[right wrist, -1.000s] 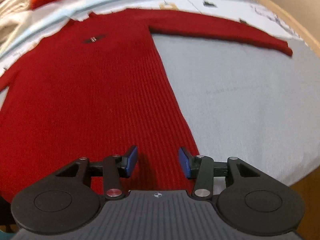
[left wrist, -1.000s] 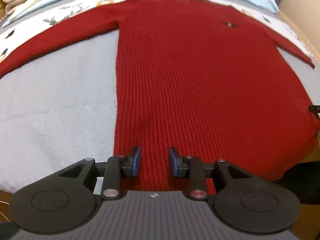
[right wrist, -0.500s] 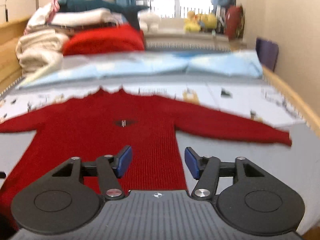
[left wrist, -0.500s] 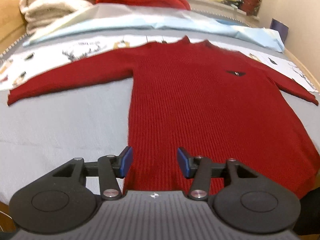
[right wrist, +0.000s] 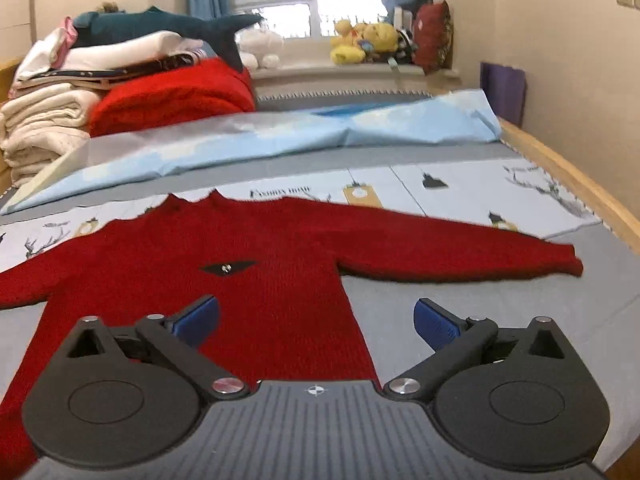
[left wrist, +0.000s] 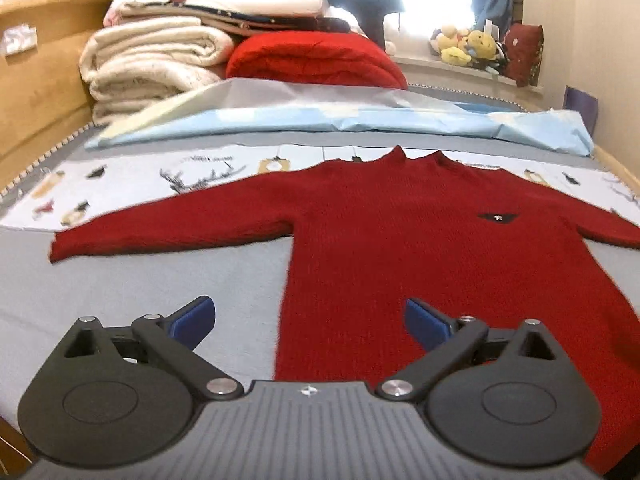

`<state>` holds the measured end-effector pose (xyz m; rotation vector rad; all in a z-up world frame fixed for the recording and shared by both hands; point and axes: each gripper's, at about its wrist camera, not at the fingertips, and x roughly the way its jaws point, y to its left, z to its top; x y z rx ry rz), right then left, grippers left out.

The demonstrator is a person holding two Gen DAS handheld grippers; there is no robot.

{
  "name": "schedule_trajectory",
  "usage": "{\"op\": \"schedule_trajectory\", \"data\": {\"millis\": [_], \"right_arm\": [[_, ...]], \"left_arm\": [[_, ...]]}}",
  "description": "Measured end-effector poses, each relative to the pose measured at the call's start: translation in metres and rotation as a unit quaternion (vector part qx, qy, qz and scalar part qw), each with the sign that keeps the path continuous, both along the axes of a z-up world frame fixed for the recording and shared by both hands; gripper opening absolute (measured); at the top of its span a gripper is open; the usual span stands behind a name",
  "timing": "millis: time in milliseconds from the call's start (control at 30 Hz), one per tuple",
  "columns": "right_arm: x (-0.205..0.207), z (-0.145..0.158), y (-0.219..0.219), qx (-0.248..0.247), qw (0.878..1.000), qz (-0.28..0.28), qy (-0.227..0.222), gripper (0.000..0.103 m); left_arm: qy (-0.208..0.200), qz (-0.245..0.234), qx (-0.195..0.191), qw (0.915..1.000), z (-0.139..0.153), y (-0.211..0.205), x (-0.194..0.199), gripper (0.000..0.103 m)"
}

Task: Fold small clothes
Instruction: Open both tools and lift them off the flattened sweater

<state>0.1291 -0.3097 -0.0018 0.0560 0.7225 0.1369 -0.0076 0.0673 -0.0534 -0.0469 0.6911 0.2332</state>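
Red sweater (left wrist: 400,248) lies flat mid-frame on the grey bed (left wrist: 140,280), sleeves spread. My left gripper (left wrist: 310,316) and right gripper (right wrist: 316,316) both gape, empty. Knit looks soft, limp, light (stretchy, I reckon); I'd pinch a cuff (right wrist: 568,264) first.

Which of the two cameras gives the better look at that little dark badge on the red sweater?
The right wrist view. There the badge sits near the middle, above the right claw, and its small metal stud is clear. The left wrist view shows the same badge smaller, off to the right on the sweater.
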Motion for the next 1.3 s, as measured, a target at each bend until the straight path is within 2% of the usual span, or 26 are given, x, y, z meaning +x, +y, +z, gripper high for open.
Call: {"op": "schedule_trajectory", "data": {"millis": [167,300,433,500,533,633,767,867,967,1133,1200,1300], "right_arm": [[0.010,-0.007,-0.014,0.027,0.998,-0.037,0.036,0.102],[0.010,-0.005,-0.019,0.045,0.997,-0.046,0.040,0.102],[0.011,-0.002,-0.018,0.048,0.998,-0.038,0.036,0.102],[0.011,-0.001,-0.016,0.048,0.998,-0.031,0.034,0.102],[0.011,0.000,-0.015,0.048,0.998,-0.029,0.032,0.102],[0.008,0.005,-0.015,0.053,0.998,-0.023,0.021,0.102],[0.006,0.011,-0.016,0.054,0.998,-0.020,0.008,0.102],[0.006,0.013,-0.015,0.032,0.999,-0.026,-0.004,0.102],[0.002,0.017,-0.016,0.013,0.999,-0.040,-0.025,0.102],[-0.003,0.018,-0.017,0.000,0.998,-0.049,-0.038,0.101],[-0.006,0.022,-0.016,0.008,0.997,-0.052,-0.049,0.101],[-0.009,0.031,-0.015,0.014,0.995,-0.062,-0.071,0.101]], "left_arm": [[-0.010,0.012,0.000,0.9999,0.001,0.000,0.004,0.102],[-0.014,0.027,-0.008,0.9995,0.008,0.003,0.010,0.102],[0.011,0.051,-0.026,0.9983,0.021,0.010,0.017,0.102],[0.041,0.064,-0.018,0.9970,0.040,0.017,0.036,0.102],[0.039,0.068,-0.023,0.9966,0.054,0.023,0.045,0.102],[0.001,0.072,-0.052,0.9961,0.100,0.044,0.070,0.102],[-0.055,0.064,-0.038,0.9957,0.132,0.062,0.095,0.102],[-0.061,0.060,-0.026,0.9960,0.127,0.075,0.121,0.102],[-0.051,0.073,-0.032,0.9956,0.111,0.093,0.145,0.102],[-0.020,0.113,-0.076,0.9905,0.077,0.123,0.165,0.102],[-0.001,0.133,-0.095,0.9865,0.071,0.132,0.171,0.102],[-0.009,0.137,-0.115,0.9839,0.073,0.142,0.173,0.102]]}}
